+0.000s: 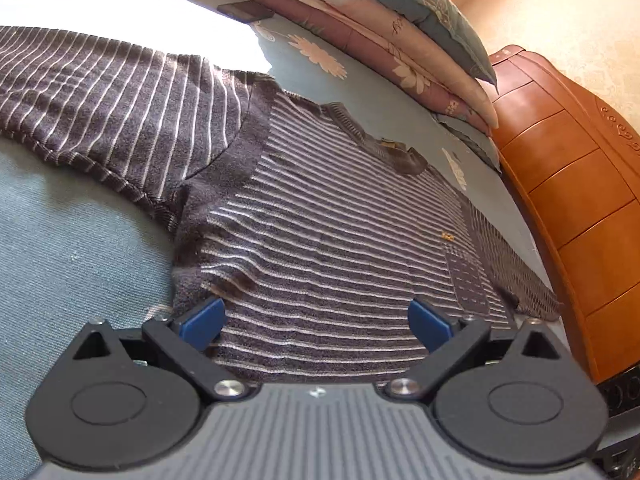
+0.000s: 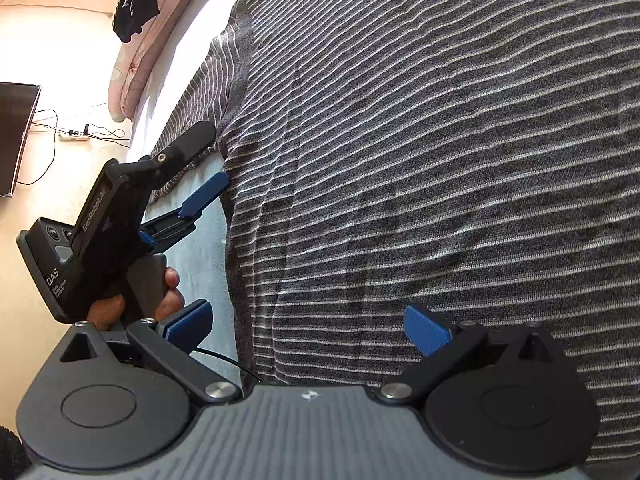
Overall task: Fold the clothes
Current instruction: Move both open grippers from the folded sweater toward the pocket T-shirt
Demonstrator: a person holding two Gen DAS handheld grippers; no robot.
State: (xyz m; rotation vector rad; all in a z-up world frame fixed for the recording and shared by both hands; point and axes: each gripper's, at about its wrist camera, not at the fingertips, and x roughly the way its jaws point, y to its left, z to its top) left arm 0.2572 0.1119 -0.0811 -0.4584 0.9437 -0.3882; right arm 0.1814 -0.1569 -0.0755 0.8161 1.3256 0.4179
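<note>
A grey-brown sweater with thin white stripes (image 1: 320, 220) lies flat on the teal bed sheet (image 1: 72, 248). One sleeve (image 1: 100, 96) stretches to the upper left, and the collar (image 1: 400, 156) is at the far end. My left gripper (image 1: 316, 324) is open and low over the body near the armpit, its left pad (image 1: 202, 322) at the side edge. In the right wrist view the sweater (image 2: 440, 160) fills the frame. My right gripper (image 2: 307, 328) is open over its side edge, holding nothing. The left gripper (image 2: 202, 168), held by a hand (image 2: 168, 292), is open at the same edge.
Folded floral quilts (image 1: 380, 28) and a pillow are stacked at the far side of the bed. A wooden bed board (image 1: 580, 200) stands on the right. A dark phone (image 1: 244, 10) lies on the sheet. On the floor are a TV (image 2: 16, 136) and a power strip (image 2: 74, 134).
</note>
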